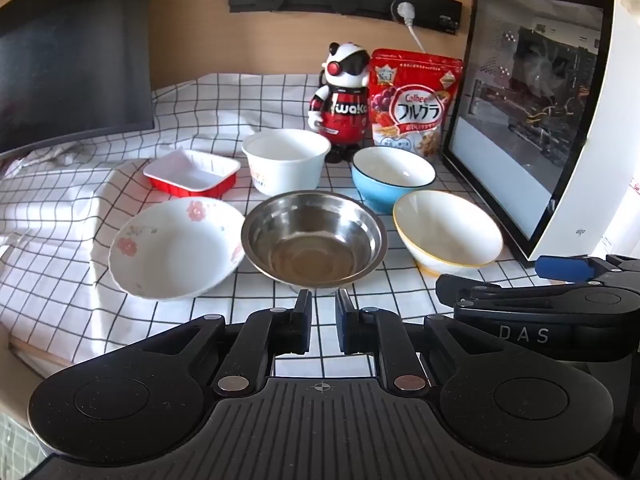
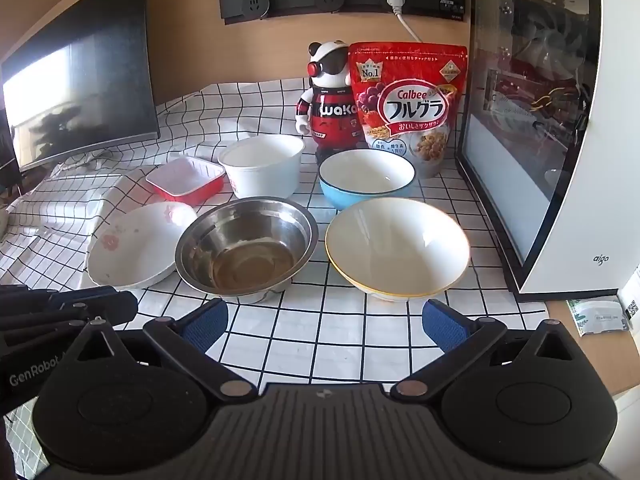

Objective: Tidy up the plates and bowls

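On the checked cloth stand a floral white bowl (image 1: 176, 246) (image 2: 134, 246), a steel bowl (image 1: 314, 238) (image 2: 246, 246), a yellow-rimmed white bowl (image 1: 448, 232) (image 2: 396, 246), a blue bowl (image 1: 392, 178) (image 2: 366, 178), a tall white tub (image 1: 286, 160) (image 2: 262, 164) and a red tray (image 1: 192, 176) (image 2: 185, 179). My left gripper (image 1: 323, 322) is nearly shut and empty, just in front of the steel bowl. My right gripper (image 2: 324, 326) is open and empty, in front of the steel and yellow-rimmed bowls.
A toy robot (image 1: 344, 96) (image 2: 330, 92) and a red cereal bag (image 1: 414, 102) (image 2: 408, 104) stand behind the bowls. A white PC case (image 1: 560, 120) (image 2: 560, 120) walls the right side. A dark monitor (image 1: 72, 52) (image 2: 80, 68) stands at the left.
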Demonstrator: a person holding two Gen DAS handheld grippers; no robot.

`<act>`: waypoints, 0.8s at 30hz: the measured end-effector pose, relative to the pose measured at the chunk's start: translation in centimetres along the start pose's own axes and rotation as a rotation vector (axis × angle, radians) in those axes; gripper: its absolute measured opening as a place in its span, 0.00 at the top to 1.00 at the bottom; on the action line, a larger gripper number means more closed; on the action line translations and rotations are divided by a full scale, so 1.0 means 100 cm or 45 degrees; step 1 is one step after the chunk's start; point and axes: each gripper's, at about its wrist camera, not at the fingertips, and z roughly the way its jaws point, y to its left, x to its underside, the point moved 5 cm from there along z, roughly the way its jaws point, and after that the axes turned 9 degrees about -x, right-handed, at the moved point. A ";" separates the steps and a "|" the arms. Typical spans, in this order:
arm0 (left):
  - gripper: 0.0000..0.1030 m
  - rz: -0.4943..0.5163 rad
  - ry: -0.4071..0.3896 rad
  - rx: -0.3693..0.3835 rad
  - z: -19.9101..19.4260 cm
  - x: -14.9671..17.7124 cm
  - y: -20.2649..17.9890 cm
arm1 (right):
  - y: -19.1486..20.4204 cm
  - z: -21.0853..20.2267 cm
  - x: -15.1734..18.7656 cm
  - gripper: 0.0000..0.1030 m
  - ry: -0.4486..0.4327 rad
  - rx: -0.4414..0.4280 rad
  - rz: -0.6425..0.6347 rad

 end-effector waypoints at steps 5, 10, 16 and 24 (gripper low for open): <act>0.85 0.009 -0.005 -0.007 0.000 0.000 0.000 | -0.002 -0.002 -0.005 0.00 -0.006 -0.002 0.003; 0.85 0.009 -0.005 -0.011 -0.001 0.000 0.000 | -0.002 0.003 0.005 0.00 -0.009 0.008 0.001; 0.85 0.005 0.006 -0.014 0.004 0.005 0.002 | -0.003 0.004 0.002 0.00 0.009 0.013 -0.006; 0.85 -0.002 0.042 -0.021 0.007 0.007 0.003 | -0.002 0.004 0.003 0.00 0.019 0.011 -0.008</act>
